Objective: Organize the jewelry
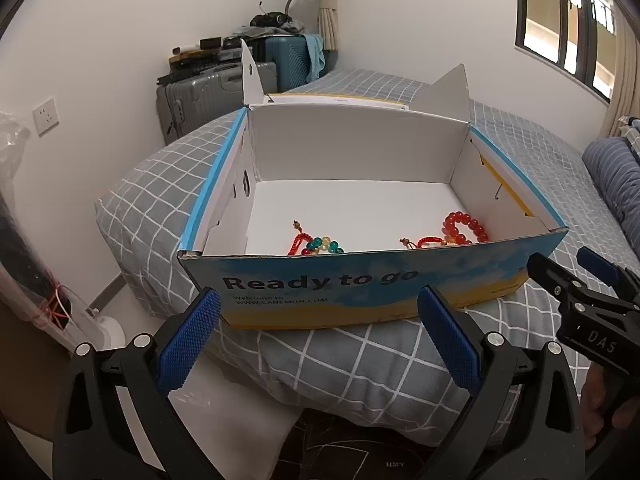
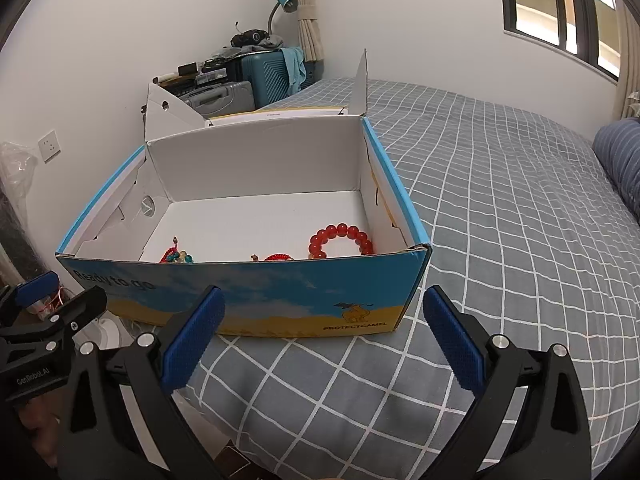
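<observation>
Grey checked bedding covers the bed (image 2: 500, 208), and an open blue and yellow cardboard box (image 1: 360, 280) sits on it in the middle of both views. Inside, near the front wall, lie a round red bead bracelet (image 2: 340, 238), a red cord bracelet with green and yellow beads (image 1: 320, 245) and a thin red string bracelet (image 2: 276, 257). The left tongs (image 1: 320, 336) and right tongs (image 2: 324, 340) are both wide and hold nothing. I think a good move is to reach over the front wall slowly and pinch one bracelet at a time.
</observation>
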The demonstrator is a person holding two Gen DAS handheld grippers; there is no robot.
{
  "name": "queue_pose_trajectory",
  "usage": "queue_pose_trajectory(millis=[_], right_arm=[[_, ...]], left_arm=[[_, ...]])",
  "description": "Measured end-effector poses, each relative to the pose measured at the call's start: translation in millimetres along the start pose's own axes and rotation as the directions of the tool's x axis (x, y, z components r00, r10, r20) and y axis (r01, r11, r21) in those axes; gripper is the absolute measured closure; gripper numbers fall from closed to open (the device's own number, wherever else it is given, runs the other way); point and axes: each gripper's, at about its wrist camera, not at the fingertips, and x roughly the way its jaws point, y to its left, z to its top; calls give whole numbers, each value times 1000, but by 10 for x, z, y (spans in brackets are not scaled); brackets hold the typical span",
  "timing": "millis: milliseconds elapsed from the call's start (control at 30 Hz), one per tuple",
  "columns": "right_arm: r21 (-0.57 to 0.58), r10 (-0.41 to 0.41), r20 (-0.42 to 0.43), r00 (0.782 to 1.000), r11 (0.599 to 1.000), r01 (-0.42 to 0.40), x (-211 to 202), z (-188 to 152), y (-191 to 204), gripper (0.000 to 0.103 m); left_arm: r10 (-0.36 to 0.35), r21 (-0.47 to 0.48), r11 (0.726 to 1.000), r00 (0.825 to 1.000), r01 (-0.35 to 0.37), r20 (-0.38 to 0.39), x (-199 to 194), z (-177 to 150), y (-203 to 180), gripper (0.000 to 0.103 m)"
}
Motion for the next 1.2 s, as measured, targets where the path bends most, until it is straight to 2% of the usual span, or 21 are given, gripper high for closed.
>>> queue_pose_trajectory(millis=[1200], right_arm=[[-2,1,-17,1000,1000,-1,62,-23,47,8]], left_arm=[[20,2,1000,1000,-20,-5,44,15,-55,6]])
